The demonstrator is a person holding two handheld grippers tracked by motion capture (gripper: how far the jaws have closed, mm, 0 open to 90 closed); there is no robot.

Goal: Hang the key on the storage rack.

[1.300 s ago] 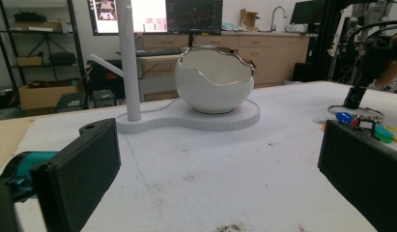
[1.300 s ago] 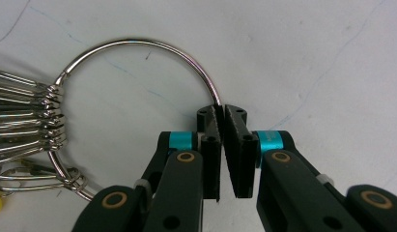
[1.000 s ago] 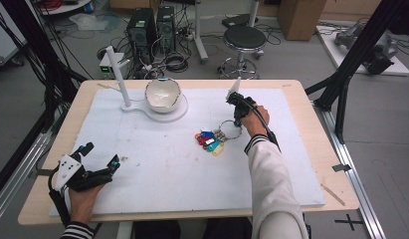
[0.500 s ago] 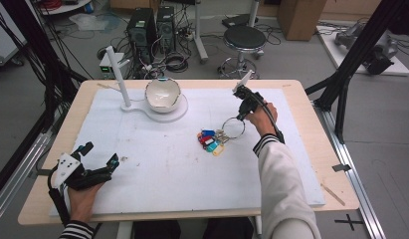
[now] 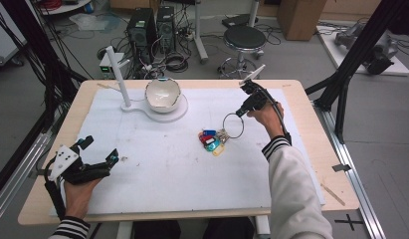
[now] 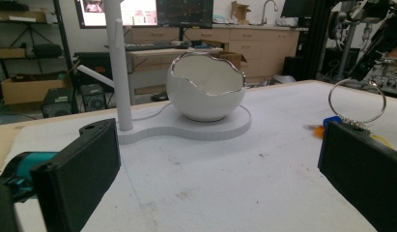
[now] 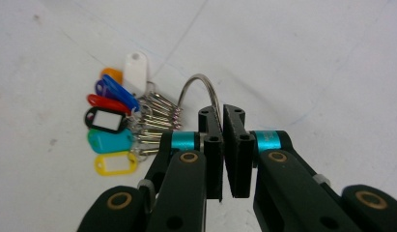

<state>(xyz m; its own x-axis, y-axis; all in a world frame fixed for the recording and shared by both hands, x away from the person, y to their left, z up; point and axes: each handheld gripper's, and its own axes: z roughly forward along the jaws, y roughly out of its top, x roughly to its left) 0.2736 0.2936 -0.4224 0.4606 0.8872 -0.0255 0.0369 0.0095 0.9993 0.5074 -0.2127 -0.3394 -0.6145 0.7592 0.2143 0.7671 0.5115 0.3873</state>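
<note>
The right gripper has its two black jaws pinched together on the thin wire of a metal key ring, which arcs up out of the slit between the pads. In the high view the same right gripper sits over the right half of the table, tilted down toward the ring, and the ring stands upright with its lower edge near the mat. From the ring hangs a bunch of keys with plastic key tags in white, orange, blue, red, black, teal and yellow; they fan out to the ring's left in the right gripper view and lie on the white mat, just beside the ring's foot in the high view. Farther off, toward the back left of the mat, a white bowl with a jagged, silver-edged rim sits on a flat white base, and a white post rises from the same base beside it. The left gripper rests at the near left corner of the table, well apart from the keys, its jaws spread wide with nothing between them; its own view looks across the mat at the bowl, the post and the upright ring.
</note>
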